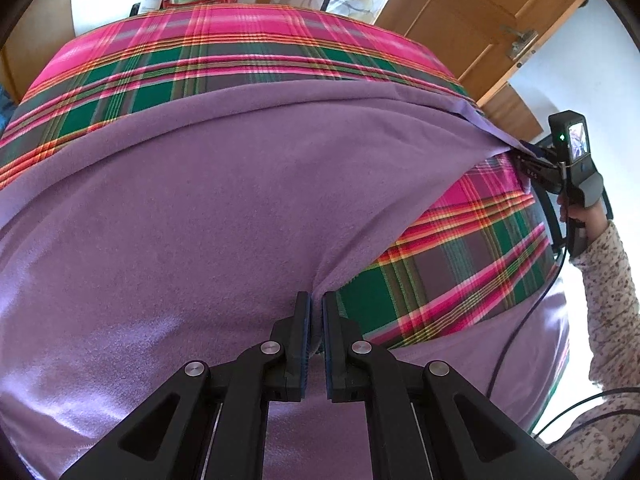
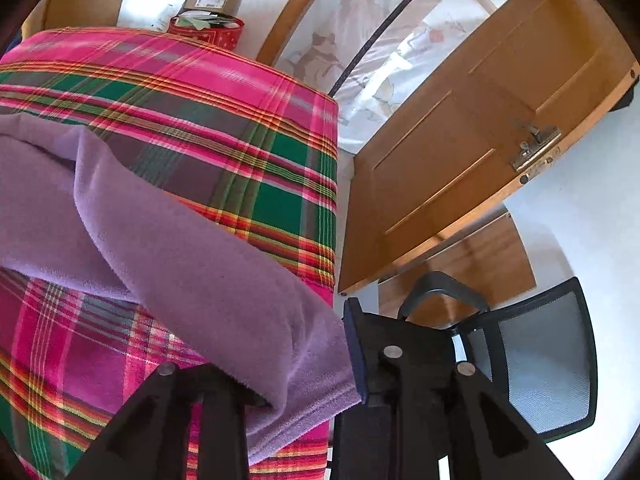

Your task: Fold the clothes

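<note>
Both views are bright with daylight. Just behind the left tongs [image 1: 316, 344], on their left side, the purple cloth [image 1: 168, 208] shines with pale glare. Ahead of the right tongs [image 2: 304, 360] the white wall [image 2: 560, 232] is washed out. Fisheye bending curves the door [image 2: 460, 152], and the corners go black. The checked cover [image 2: 180, 128] looks slightly soft at its far edge.

One purple fleece garment [image 1: 192, 208] lies on one plaid cloth [image 1: 248, 60]. Two grippers are counted, the left gripper [image 1: 316, 308] and the right gripper [image 1: 532, 168]. Beyond stand one wooden door [image 2: 460, 152], one mesh-backed chair [image 2: 536, 356], one red bin [image 2: 208, 32] and one cardboard box [image 2: 212, 0].
</note>
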Available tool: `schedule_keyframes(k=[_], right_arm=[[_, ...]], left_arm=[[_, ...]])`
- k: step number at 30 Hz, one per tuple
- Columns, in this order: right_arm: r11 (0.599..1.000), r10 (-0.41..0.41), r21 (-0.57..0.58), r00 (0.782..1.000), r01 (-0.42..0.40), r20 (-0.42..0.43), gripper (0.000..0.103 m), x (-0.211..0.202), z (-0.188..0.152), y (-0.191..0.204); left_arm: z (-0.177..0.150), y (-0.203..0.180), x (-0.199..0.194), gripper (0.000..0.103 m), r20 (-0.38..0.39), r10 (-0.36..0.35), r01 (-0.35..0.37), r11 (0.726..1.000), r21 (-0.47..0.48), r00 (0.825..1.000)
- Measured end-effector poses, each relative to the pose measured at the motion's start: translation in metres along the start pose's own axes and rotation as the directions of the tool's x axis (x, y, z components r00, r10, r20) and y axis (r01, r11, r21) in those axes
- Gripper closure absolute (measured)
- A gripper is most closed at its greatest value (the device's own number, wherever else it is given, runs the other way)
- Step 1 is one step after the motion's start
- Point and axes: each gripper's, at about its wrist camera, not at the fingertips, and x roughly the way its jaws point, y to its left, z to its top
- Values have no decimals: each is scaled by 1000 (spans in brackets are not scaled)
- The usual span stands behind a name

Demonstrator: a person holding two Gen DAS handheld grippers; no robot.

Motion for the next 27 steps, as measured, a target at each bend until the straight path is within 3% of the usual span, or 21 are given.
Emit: schedule_keyframes(k=[16,21,27], right_arm=[[995,84,-43,993,-88,-85,75,-8,-2,-17],[989,142,40,988,-140,-64,75,-11,7,-36],[976,208,90,973,-199,-98,75,4,24,-49]], left_arm=[[4,-9,-14,90,-10,-3,3,1000,21,1000],[17,-14,-18,88,17,-6,5,1000,31,1000],[41,-28,-11,86,27,-17,15,998,66,1000]])
